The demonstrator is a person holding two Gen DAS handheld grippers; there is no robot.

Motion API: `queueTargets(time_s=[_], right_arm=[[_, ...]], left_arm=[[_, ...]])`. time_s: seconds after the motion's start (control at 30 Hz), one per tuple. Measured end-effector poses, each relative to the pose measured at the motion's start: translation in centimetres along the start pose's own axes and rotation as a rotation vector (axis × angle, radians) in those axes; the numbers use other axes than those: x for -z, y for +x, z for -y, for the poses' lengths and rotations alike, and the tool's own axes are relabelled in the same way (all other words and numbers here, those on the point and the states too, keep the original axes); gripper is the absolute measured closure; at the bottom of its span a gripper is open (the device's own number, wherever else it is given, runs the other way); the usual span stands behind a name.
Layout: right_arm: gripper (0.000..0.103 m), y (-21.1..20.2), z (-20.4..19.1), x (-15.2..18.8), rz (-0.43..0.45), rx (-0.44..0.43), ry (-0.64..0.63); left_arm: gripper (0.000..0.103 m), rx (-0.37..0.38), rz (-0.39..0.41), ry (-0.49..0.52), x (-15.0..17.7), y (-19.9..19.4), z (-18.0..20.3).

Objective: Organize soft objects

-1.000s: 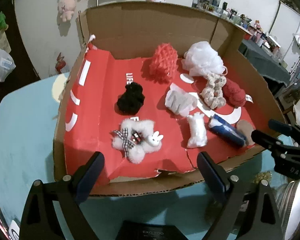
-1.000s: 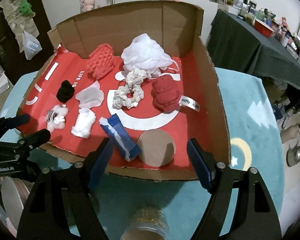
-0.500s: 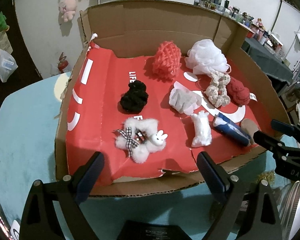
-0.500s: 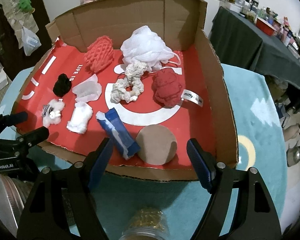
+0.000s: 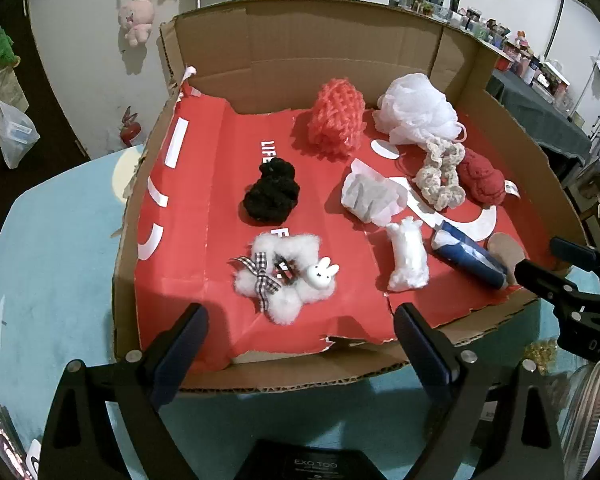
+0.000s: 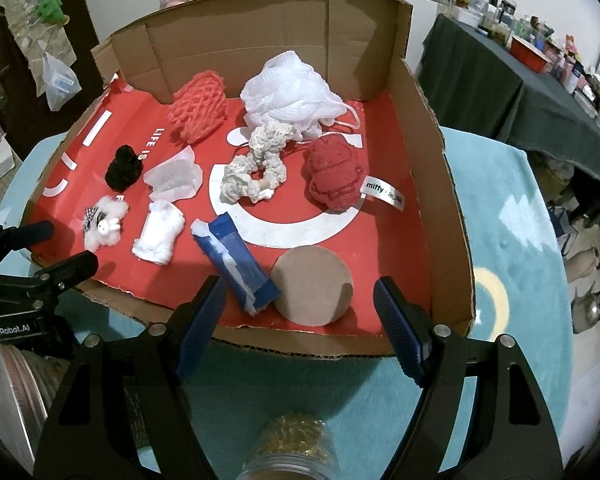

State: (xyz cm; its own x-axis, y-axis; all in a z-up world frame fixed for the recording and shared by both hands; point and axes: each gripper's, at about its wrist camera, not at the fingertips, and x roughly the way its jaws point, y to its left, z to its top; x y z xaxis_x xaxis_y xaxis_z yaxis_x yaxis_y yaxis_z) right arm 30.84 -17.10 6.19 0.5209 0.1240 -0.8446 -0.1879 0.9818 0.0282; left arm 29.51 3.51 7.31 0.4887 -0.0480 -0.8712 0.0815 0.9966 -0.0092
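A shallow cardboard box (image 5: 308, 56) with a red floor holds several soft things: a white furry scrunchie with a bunny (image 5: 286, 276), a black scrunchie (image 5: 272, 196), a coral knit ball (image 5: 336, 118), a white mesh pouf (image 5: 418, 108), a cream scrunchie (image 6: 256, 168), a dark red plush (image 6: 334, 178), a white roll (image 6: 158, 232), a blue roll (image 6: 236, 266) and a brown disc (image 6: 312, 286). My left gripper (image 5: 300, 346) is open and empty at the box's front edge. My right gripper (image 6: 300, 316) is open and empty before the disc.
The box sits on a teal mat (image 6: 512, 240). A glass jar with gold scrubbers (image 6: 296, 440) stands below the right gripper; a metal-lidded jar (image 5: 592, 412) is beside it. A dark table with clutter (image 6: 540, 92) stands at the right. Plush toys hang on the wall (image 5: 136, 16).
Both grippers have moved a little closer to the box, so the items look larger. Nothing in the box has moved and both grippers stay open.
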Motion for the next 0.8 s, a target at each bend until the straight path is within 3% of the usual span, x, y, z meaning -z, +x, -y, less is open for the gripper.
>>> queueTargets(time_s=[0.8], right_arm=[[0.027,-0.13,0.00,0.16,0.004,0.004,-0.003]], left_arm=[[0.007,-0.020,-0.003,0.009,0.17,0.19,0.20]])
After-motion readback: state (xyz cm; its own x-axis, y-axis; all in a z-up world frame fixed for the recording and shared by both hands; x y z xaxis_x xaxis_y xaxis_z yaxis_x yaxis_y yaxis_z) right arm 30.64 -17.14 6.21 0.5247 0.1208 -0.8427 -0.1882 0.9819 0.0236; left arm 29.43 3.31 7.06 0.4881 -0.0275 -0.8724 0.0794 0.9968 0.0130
